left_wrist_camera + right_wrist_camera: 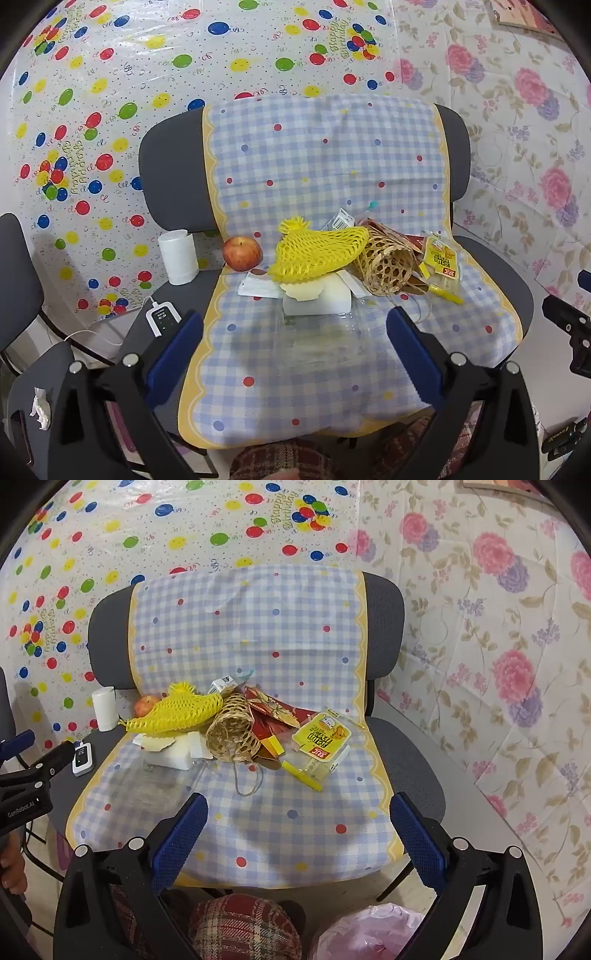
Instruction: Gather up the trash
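Note:
A pile of trash lies on a chair's checked cloth (306,369): a yellow foam fruit net (317,254) (177,712), a woven bamboo sleeve (388,262) (232,731), a yellow snack wrapper (441,258) (323,734), red paper (273,709), white foam and paper (317,299), and a clear plastic tray (317,332). My left gripper (295,332) is open and empty, just short of the clear tray. My right gripper (299,819) is open and empty over the seat's front, apart from the pile.
A red apple (242,253), a white cup (178,256) and a white remote (164,319) sit at the seat's left. A pink plastic bag (369,934) lies on the floor at lower right. A crumpled tissue (40,408) is at lower left.

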{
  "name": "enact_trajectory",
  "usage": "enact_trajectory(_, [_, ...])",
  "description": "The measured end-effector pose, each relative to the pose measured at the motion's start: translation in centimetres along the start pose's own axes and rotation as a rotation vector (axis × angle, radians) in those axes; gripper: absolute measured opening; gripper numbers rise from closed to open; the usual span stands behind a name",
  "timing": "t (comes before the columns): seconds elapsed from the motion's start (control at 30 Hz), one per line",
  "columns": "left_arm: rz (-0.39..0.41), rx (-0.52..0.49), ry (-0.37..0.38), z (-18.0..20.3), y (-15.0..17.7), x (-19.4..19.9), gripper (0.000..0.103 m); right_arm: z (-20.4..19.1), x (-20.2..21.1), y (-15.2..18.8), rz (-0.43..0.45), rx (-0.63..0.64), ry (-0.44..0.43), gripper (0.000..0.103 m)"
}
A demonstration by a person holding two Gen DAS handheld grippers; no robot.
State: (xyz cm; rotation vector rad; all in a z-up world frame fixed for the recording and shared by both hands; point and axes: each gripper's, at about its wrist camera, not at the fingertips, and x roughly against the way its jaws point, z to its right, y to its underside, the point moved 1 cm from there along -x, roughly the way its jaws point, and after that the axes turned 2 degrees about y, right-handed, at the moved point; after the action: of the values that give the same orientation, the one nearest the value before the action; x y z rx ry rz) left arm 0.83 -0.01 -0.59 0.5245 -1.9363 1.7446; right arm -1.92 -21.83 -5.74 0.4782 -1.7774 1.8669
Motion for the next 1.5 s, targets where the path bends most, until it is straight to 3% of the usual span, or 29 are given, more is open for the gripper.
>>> enact_trajectory(1.5, [0.005, -0.002, -0.003, -0.01, -0.01, 0.01, 0.097, -0.58, -0.43, 0.61, 0.004, -0.007, -0.004, 0.097])
